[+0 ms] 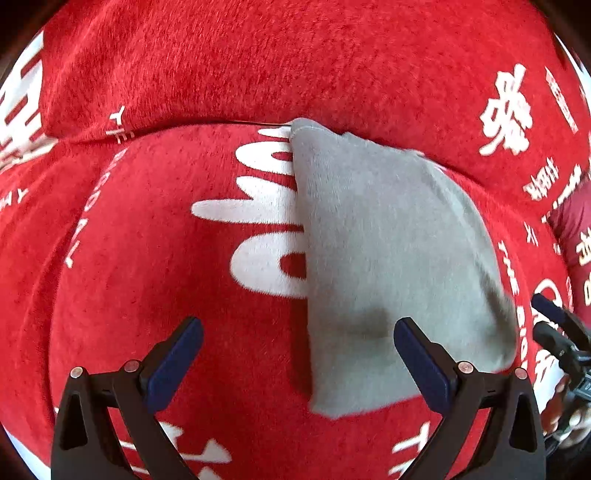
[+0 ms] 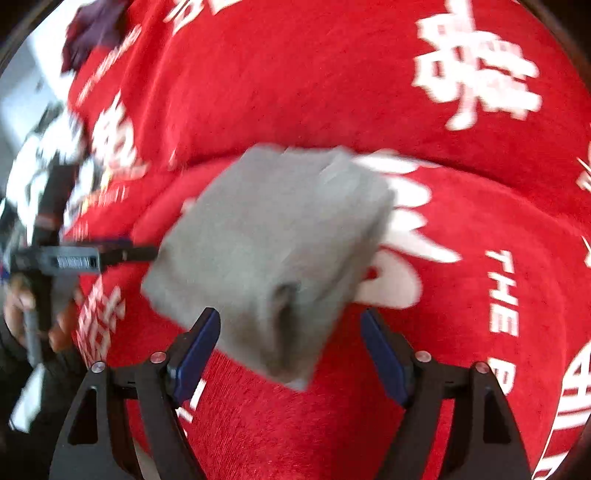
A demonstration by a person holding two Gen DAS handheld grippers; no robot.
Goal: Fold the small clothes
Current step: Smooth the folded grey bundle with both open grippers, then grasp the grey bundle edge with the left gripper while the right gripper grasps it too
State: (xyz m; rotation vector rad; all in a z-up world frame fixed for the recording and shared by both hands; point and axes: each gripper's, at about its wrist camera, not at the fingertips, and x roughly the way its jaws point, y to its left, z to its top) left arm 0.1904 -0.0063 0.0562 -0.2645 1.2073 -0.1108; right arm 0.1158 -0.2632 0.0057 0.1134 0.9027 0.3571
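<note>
A small grey garment [image 1: 391,266] lies folded on a red plush cover [image 1: 147,240] with white lettering. My left gripper [image 1: 299,339] is open just above the garment's near left edge, with nothing in it. The right wrist view is blurred; there the grey garment [image 2: 269,251] lies folded in a rough square. My right gripper [image 2: 291,332] is open over its near edge, with nothing held. The right gripper also shows at the right edge of the left wrist view [image 1: 557,332]. The left gripper shows at the left of the right wrist view [image 2: 74,258].
The red cover rises into a cushion back [image 1: 277,55] behind the garment. A dark maroon cloth [image 1: 576,229] lies at the right. A dark purple cloth [image 2: 92,29] lies at the far left of the right wrist view.
</note>
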